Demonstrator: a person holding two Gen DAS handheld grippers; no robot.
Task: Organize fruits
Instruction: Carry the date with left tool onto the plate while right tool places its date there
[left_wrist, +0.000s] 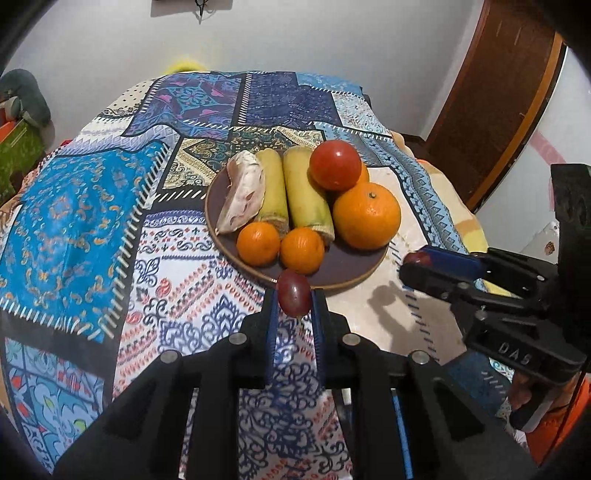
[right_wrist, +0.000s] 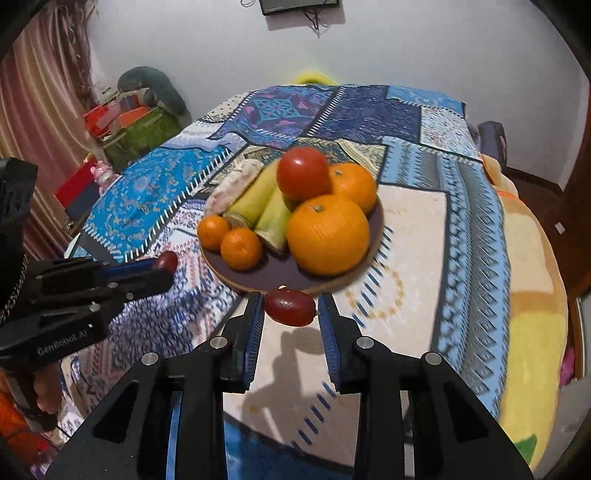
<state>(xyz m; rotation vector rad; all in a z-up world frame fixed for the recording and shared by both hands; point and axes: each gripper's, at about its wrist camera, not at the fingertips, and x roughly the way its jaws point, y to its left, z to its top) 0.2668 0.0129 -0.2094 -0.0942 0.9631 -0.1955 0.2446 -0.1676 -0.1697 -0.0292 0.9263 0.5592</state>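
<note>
Each claw holds one small red grape. The left gripper (left_wrist: 294, 299) pinches its grape (left_wrist: 294, 292) standing on end between the two blue pads, just at the 6 o'clock edge of the brown plate (left_wrist: 354, 273). The right gripper (right_wrist: 290, 304) pinches the other grape (right_wrist: 290, 307) lying sideways between its pads, also right at the plate's near rim. Both grapes are up in the air, not on the plate.

On the plate sits a pile of fruit — a red tomato (left_wrist: 335, 164) on top at about 1 o'clock, a big orange (left_wrist: 366, 215) at 3 o'clock, and two little oranges side by side near 7 o'clock, one (left_wrist: 258, 243) touching the other (left_wrist: 302, 250). In the right view a second big orange (right_wrist: 352, 186) shows behind the tomato. Two yellow-green bananas (left_wrist: 306, 194) lie in the middle, and a pale pinkish piece (left_wrist: 242, 192) leans at 10 o'clock; I cannot tell what it is.

The plate rests on a bed cloth (left_wrist: 92, 206) with many blue patches. In the left view the right claw comes in at 3 o'clock — well apart from the left one.
</note>
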